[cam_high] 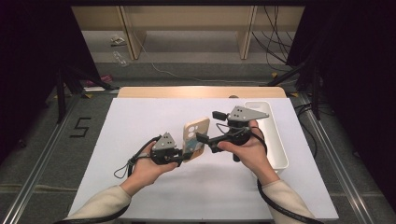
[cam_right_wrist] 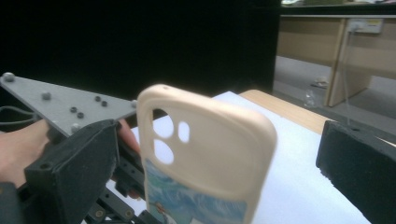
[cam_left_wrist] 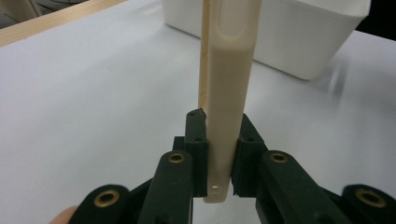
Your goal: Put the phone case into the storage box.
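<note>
Now phone case [cam_left_wrist: 227,93] clamped between left gripper [cam_left_wrist: 219,158] fingers [cam_left_wrist: 196,140]

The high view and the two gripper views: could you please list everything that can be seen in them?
phone case: one, cream, with camera cut-outs and a blue picture on its lower part, held upright above the table's middle
bin: one, white, oblong, on the table's right side
table: one, white top with a wooden far edge
number marking: one, black, on the floor left of the table
shelving: pale wood, beyond the table
left gripper: one, black, shut on the phone case's bottom end
right gripper: one, black, open, its jaws on either side of the phone case, apart from it
hands: two, in cream sleeves, one on each gripper
</note>
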`<act>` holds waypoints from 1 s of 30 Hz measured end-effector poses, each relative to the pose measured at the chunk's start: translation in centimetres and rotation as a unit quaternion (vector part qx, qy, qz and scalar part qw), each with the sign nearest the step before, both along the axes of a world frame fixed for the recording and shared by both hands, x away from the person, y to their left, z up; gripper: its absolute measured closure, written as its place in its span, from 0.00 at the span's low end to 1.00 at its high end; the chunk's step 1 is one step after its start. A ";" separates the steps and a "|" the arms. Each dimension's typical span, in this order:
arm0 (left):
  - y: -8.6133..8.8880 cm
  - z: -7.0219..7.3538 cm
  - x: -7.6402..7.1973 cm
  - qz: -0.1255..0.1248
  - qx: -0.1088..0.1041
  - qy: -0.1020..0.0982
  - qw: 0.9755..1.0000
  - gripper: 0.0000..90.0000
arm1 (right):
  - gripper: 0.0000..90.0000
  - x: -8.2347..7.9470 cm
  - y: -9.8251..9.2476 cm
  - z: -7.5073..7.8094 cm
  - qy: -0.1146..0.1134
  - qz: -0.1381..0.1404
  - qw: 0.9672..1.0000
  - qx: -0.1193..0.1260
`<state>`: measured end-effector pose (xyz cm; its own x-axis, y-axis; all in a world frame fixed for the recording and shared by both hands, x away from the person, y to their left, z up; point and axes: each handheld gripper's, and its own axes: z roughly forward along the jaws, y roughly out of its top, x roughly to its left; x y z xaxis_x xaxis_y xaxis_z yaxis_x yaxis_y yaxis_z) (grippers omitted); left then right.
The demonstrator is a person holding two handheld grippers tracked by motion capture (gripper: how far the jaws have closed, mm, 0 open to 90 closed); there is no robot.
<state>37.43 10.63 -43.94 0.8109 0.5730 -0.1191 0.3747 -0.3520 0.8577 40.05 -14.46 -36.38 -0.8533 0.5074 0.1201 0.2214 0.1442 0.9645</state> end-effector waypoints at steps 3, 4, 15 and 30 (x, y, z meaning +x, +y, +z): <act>0.1 -0.1 0.1 0.012 -0.003 0.001 1.000 0.88 | 0.00 0.1 0.0 -0.2 0.002 -0.013 1.000 -0.002; 0.1 -0.1 0.1 0.015 -0.003 0.002 1.000 0.88 | 0.00 0.1 0.0 -0.3 0.003 -0.016 1.000 -0.001; 0.3 0.0 0.4 0.040 -0.006 0.006 0.999 0.88 | 0.00 0.1 0.4 -0.8 0.003 -0.035 0.999 -0.006; 0.0 0.6 0.6 0.063 -0.012 0.000 0.998 0.88 | 0.00 -0.2 0.7 -0.7 -0.002 -0.057 0.998 0.009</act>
<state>38.06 10.62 -43.39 0.7329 0.6670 -0.1339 0.4147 -0.2820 0.8652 39.86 -13.78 -37.10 -0.7908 0.5988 0.1267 0.2321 0.1019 0.9673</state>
